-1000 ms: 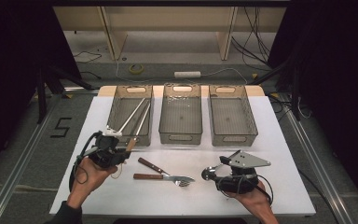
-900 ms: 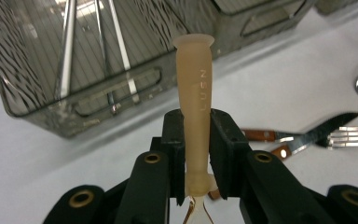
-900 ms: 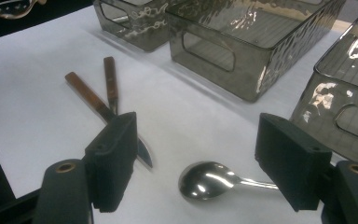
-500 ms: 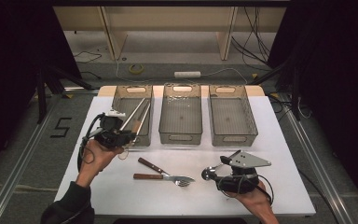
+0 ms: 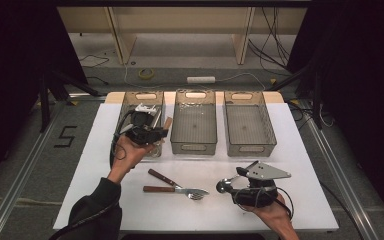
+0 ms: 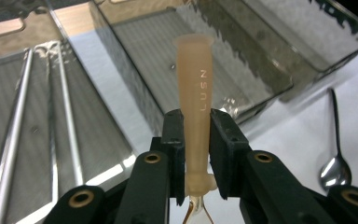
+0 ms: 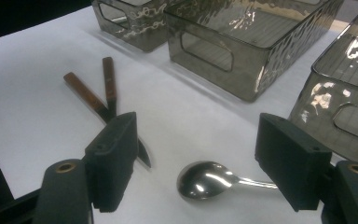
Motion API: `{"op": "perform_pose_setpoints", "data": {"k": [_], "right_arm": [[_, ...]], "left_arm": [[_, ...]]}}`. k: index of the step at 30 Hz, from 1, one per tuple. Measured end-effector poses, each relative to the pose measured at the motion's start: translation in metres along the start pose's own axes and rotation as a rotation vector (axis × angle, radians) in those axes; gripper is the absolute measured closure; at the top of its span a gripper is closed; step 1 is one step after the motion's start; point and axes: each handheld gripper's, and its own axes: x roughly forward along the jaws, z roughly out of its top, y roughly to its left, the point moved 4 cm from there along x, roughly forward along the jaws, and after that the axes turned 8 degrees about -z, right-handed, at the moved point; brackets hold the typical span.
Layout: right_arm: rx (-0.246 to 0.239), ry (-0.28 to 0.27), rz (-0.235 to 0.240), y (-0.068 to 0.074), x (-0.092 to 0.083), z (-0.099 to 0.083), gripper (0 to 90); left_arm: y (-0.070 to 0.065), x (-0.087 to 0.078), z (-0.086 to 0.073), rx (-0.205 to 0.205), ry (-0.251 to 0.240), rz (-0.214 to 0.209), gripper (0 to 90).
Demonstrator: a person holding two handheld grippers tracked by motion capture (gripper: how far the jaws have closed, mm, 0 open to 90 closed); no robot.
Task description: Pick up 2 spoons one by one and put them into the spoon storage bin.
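Left gripper squeezes peach handle low down, over left bin. Light, stiff, smooth; may slip. Right gripper wide, near spoon.

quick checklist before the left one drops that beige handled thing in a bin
1. Grip: left hand-held gripper shut on the beige-handled utensil: ok.
2. Over a bin: it hangs at the left bin: ok.
3. Room there: two long metal pieces lie in the left bin: ok.
4. Right hand-held gripper well apart, jaws open over the spoon: ok.
5. Utensil's working end: hidden below the jaws: cannot tell.
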Motion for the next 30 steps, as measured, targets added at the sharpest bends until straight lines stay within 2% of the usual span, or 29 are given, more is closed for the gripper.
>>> {"op": "perform_pose_setpoints", "data": {"k": [4, 12, 15, 19, 24, 27, 30], "right_arm": [[0.0, 0.003, 0.001, 0.0, 0.0, 0.0, 30.8], [0.0, -0.001, 0.0, 0.0, 0.0, 0.0, 30.8], [0.001, 0.001, 0.001, 0.0, -0.001, 0.0, 30.8], [0.0, 0.001, 0.0, 0.0, -0.001, 0.0, 30.8], [-0.001, -0.002, 0.003, 0.0, -0.001, 0.0, 30.8], [-0.003, 0.004, 0.003, 0.0, -0.001, -0.001, 30.8], [-0.003, 0.003, 0.002, -0.001, -0.001, -0.001, 30.8]], "left_arm": [[0.002, 0.012, 0.008, -0.008, -0.001, -0.01, 76.3], [0.002, 0.028, 0.026, 0.008, 0.0, 0.003, 76.3], [0.0, 0.034, 0.031, -0.01, -0.017, -0.017, 76.3], [0.001, 0.046, 0.037, -0.01, -0.013, -0.008, 76.2], [0.006, 0.061, 0.04, -0.028, -0.011, 0.004, 76.1], [0.01, 0.068, 0.042, -0.053, -0.018, 0.002, 76.1], [0.013, 0.072, 0.044, -0.054, -0.02, 0.01, 76.1]]}}
